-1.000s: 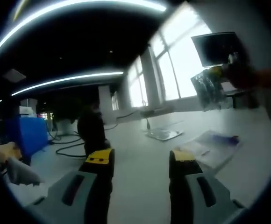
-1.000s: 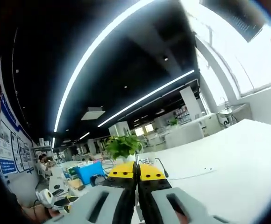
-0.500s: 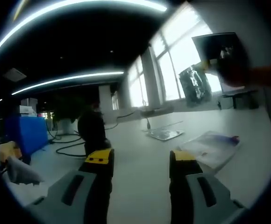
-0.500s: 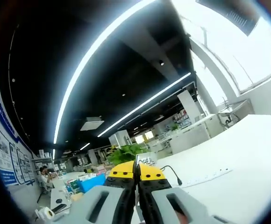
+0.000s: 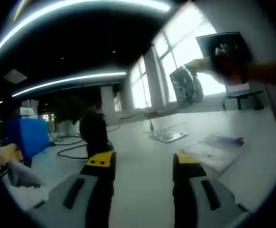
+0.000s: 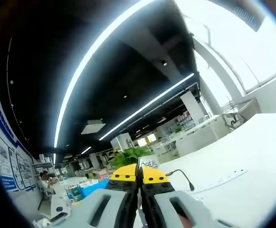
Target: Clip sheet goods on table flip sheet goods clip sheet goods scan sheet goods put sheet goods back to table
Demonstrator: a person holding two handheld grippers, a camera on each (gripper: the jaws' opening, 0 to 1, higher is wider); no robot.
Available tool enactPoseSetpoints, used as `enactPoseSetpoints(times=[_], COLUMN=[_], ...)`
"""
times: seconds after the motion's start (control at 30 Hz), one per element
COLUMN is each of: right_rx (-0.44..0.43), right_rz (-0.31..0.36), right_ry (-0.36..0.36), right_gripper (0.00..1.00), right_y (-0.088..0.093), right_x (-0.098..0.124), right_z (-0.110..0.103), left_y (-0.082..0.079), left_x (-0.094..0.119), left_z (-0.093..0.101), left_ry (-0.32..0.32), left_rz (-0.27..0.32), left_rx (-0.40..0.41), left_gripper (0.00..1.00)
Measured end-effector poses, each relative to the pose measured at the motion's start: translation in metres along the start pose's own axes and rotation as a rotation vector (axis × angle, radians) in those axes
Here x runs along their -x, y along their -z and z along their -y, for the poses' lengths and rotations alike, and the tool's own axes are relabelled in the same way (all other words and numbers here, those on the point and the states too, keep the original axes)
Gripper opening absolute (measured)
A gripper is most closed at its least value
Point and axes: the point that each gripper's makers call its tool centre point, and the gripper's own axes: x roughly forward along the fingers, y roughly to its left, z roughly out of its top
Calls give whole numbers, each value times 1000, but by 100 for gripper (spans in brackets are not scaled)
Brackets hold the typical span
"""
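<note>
Your right gripper (image 5: pixel 197 64) is the one that matters: in the left gripper view it comes in from the upper right, raised well above the table (image 5: pixel 142 161), with a dark, shiny sheet (image 5: pixel 185 85) hanging from its yellow tip. The sheet hangs down and to the left of that tip, its long axis roughly upright, in front of the bright windows. In the right gripper view the jaws of that gripper (image 6: pixel 139 172) are pressed together with no gap; the sheet itself is hard to make out between them there, but the other view suggests they are clenched on its top edge.

Your left gripper (image 5: pixel 142 161) is low over the table, jaws spread apart and holding nothing. A second flat packet (image 5: pixel 216 149) and a flat metallic item (image 5: pixel 166 137) lie on the table beyond it, to the right.

The sheet is up and far right of your open left jaws, so the right hand is nearer for whatever comes next, probably scanning.
</note>
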Motion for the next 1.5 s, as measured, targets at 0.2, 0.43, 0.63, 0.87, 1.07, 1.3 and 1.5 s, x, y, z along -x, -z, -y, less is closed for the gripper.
enactPoseSetpoints(times=[0.2, 0.43, 0.63, 0.87, 1.07, 1.3, 1.5], right_rx=[32, 14, 21, -6, -17, 31, 39], right_rz=[26, 30, 43, 71, 75, 78, 71], right_ry=[44, 40, 44, 46, 46, 16, 4], right_gripper=[0, 0, 0, 0, 0, 0, 0], right_y=[4, 17, 24, 36, 49, 63, 74], right_x=[-20, -42, -54, -75, -89, -95, -103], right_z=[2, -9, -17, -26, -32, -49, -51], left_y=[2, 1, 0, -1, 0, 0, 0], left_x=[0, 1, 1, 2, 2, 2, 3], left_z=[-1, 0, 0, 1, 1, 0, 1], left_ry=[-5, -9, -12, -9, -13, -17, -16], left_rz=[-11, -7, -6, 0, -5, -7, -7], left_rx=[-4, -4, -3, 1, -4, -6, -7], left_gripper=[40, 41, 41, 41, 41, 41, 41])
